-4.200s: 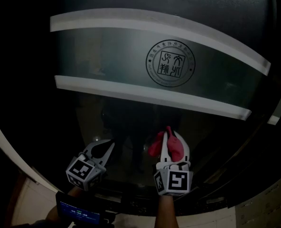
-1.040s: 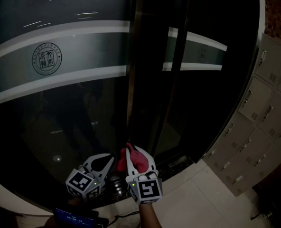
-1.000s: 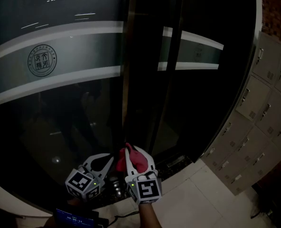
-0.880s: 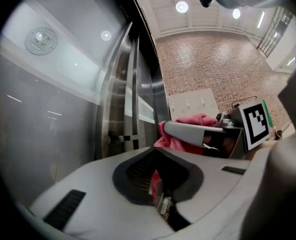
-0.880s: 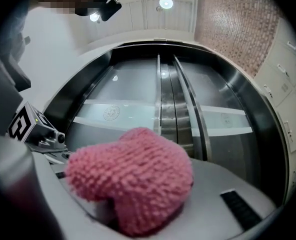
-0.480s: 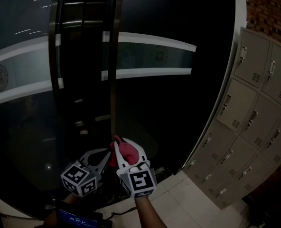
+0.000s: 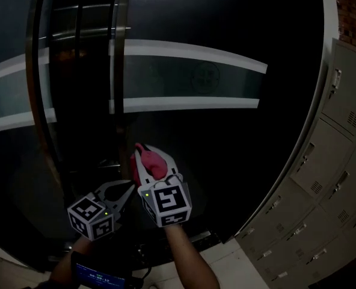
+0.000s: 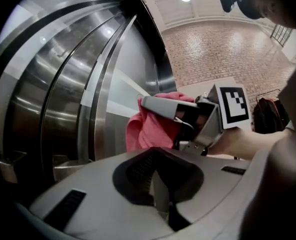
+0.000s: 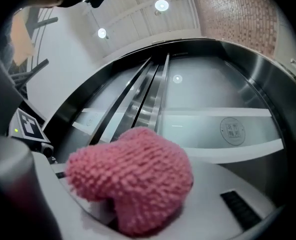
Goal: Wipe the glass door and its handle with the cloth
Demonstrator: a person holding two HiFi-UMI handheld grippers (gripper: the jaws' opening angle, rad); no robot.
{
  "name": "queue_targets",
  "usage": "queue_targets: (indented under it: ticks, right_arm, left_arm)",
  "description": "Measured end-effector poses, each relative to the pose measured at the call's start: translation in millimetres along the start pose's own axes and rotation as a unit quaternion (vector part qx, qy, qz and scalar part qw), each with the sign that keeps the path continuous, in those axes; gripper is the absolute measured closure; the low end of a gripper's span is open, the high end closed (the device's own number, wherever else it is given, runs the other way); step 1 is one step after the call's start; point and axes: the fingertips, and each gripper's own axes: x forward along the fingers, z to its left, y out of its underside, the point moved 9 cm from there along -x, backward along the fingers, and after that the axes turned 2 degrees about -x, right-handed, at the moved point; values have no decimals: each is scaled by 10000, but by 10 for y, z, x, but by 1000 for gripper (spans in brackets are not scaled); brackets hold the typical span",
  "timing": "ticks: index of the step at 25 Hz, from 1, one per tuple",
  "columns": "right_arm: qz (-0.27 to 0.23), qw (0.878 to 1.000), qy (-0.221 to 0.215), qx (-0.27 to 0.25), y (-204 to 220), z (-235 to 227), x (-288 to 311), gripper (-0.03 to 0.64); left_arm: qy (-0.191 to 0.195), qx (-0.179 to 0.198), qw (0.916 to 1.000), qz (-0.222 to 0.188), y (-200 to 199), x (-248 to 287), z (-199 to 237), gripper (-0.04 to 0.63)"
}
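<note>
glass door [image 7: 226,137] stands dark ahead, crossed by two pale frosted bands [image 7: 190,104], with a vertical steel handle [image 7: 122,17] left of centre in the head view. the pink cloth [image 7: 154,162] is bunched between the jaws of the right gripper [image 7: 152,156], which are clamped on it. it sits close before the handle's lower end, and contact cannot be confirmed. the left gripper [image 7: 128,186] sits just beside and below, jaws together with nothing between them. grey lockers [image 7: 340,161] stand to the right.
</note>
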Motion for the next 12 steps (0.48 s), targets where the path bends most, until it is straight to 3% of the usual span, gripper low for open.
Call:
queue_targets:
  ticks: [6,12]
  right_arm:
    - [-173,9977,-652,53,183,-393,935,566]
    - [-316,9930,-1131,150,256,-643,1476,566]
  left_arm:
    - [-391,59,9991,-161,-27,385,335,586]
    - [-578,78,9983,-72,-81,698,284,586]
